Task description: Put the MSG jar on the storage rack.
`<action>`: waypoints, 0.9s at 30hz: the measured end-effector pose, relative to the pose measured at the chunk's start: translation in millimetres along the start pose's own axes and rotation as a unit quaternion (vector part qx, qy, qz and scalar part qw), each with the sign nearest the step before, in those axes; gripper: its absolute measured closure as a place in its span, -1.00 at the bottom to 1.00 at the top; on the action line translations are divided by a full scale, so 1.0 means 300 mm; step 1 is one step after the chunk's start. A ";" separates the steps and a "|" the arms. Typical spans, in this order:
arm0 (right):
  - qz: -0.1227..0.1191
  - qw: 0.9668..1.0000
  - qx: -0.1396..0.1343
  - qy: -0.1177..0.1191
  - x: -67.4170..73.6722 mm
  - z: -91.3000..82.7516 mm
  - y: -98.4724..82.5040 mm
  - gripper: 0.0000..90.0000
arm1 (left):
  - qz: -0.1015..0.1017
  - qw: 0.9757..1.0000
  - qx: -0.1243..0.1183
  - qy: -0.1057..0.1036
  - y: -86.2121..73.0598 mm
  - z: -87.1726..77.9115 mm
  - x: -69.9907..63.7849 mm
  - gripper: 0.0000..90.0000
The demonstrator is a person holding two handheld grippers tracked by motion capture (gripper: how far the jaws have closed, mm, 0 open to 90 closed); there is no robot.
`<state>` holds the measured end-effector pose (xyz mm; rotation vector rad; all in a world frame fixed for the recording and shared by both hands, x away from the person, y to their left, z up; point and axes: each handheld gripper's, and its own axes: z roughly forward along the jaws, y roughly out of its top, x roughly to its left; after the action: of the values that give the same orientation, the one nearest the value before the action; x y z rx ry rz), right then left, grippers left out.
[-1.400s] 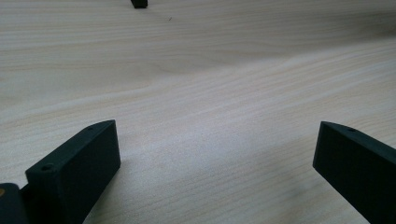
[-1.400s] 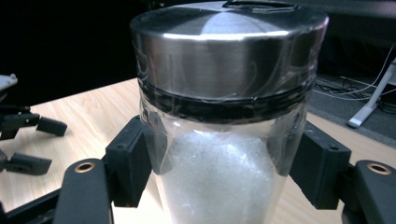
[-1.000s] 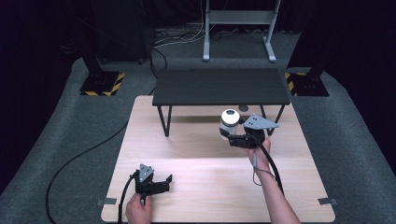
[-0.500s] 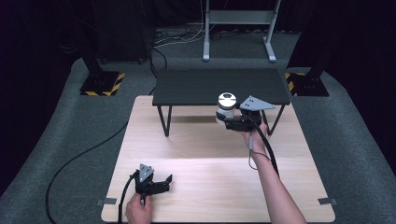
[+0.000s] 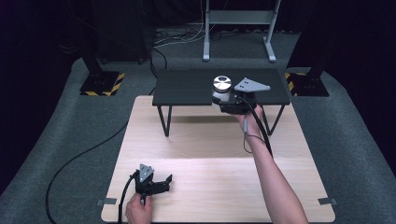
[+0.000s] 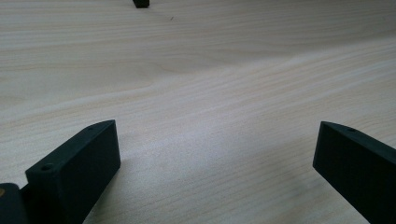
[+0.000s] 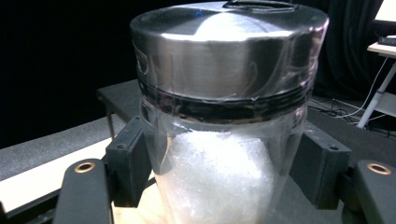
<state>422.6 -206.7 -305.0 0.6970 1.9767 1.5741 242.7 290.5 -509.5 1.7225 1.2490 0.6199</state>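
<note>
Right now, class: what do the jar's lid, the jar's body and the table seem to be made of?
Lid: probably brushed metal, showing soft grey reflections. Jar body: clear glass or plastic, unclear which; white contents show through. Table: pale wood or wood-look laminate, matte, with visible grain lines.

High view overhead facing forward, gripper views close, sharing table (image 5: 224,154)
</note>
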 end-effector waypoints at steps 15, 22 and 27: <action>0.011 0.999 0.038 -0.002 -0.046 0.176 0.082 -0.34 | 0.001 1.000 -0.001 0.003 -0.001 0.001 -0.004 -0.99; 0.021 0.999 0.047 -0.004 -0.059 0.216 0.072 -0.34 | 0.001 1.000 0.001 0.003 0.001 0.001 -0.005 -0.99; 0.043 0.998 0.043 0.001 -0.080 0.221 0.057 -0.34 | 0.003 1.000 0.002 0.004 0.002 0.001 -0.007 -0.99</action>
<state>486.2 -172.1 -299.3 0.8244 2.0504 1.5462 242.5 288.4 -509.0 1.7278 1.2523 0.6295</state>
